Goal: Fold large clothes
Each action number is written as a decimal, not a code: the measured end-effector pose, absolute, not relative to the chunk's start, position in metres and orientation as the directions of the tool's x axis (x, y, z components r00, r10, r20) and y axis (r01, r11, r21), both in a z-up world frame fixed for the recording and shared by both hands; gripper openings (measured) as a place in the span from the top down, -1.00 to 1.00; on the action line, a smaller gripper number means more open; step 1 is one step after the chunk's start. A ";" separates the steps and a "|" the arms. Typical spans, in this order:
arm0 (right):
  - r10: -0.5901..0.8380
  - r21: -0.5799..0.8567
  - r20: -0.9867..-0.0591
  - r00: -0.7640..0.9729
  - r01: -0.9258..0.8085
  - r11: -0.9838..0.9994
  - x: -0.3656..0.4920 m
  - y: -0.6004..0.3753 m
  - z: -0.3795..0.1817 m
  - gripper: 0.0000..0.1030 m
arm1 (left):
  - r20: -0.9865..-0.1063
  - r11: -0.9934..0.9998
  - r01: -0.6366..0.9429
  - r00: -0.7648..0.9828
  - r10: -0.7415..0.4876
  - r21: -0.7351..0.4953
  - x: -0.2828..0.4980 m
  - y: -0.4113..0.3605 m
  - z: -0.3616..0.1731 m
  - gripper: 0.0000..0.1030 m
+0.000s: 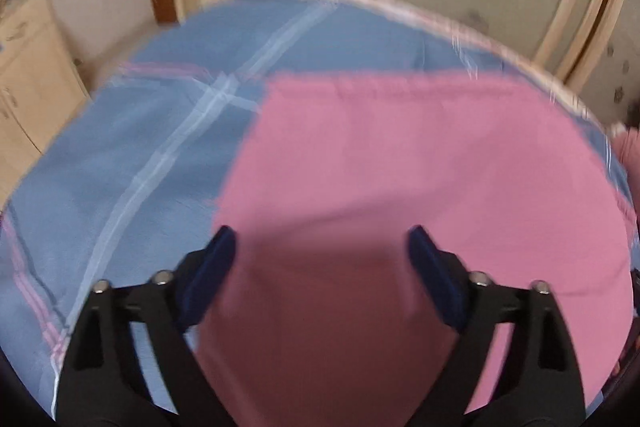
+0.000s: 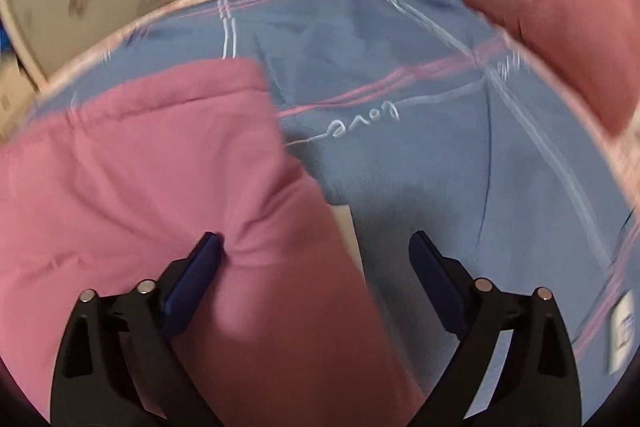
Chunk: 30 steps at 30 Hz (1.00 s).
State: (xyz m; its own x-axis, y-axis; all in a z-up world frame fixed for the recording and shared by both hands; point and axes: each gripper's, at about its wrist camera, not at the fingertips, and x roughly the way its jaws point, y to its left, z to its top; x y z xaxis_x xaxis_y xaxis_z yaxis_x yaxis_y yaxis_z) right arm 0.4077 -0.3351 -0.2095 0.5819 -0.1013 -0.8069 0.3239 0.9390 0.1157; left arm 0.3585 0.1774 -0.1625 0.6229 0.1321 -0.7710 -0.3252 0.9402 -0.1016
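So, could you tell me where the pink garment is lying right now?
The pink garment lies on the blue bedsheet, filling the right side of the left wrist view and the left side of the right wrist view.

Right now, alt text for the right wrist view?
Open right gripper hovers over a pink garment lying on a blue plaid bedsheet; its left finger is at a crease in the cloth, with nothing clamped. Another pink bundle sits at the upper right. The frame is motion-blurred.
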 end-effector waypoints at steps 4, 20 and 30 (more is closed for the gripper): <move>-0.083 0.108 -0.687 0.722 0.213 0.971 0.389 -0.297 -0.164 -0.69 | -0.680 0.956 -0.248 0.729 0.077 -0.158 0.346 0.152 -0.130 -0.72; 0.109 0.101 -0.811 0.574 -0.045 0.994 0.453 -0.201 -0.205 -0.85 | -0.845 0.988 -0.124 0.534 -0.009 -0.089 0.421 0.063 -0.192 -0.96; 0.079 0.183 -0.789 0.609 0.111 0.977 0.458 -0.257 -0.202 -0.91 | -0.821 0.985 -0.117 0.570 -0.036 -0.124 0.414 0.082 -0.193 -0.96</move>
